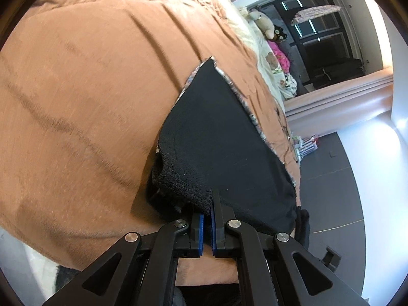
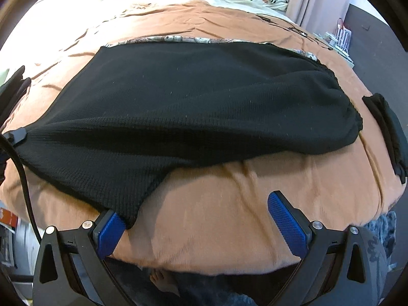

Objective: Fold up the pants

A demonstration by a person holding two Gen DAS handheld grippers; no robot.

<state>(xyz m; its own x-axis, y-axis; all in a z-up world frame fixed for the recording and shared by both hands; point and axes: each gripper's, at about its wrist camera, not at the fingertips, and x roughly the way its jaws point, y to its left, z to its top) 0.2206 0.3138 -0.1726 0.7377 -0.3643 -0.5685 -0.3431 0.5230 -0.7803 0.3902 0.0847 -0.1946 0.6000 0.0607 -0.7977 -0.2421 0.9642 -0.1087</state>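
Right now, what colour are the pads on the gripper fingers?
Blue, with a fine textured grid, on black fingers. The right wrist view shows the pads best.

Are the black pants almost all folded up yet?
Not yet. The black pants already lie spread on the brown blanket, looking doubled over once. Right now the left tongs pinch one edge, while the right tongs are open with cloth draped over one finger. Smaller folds are left.
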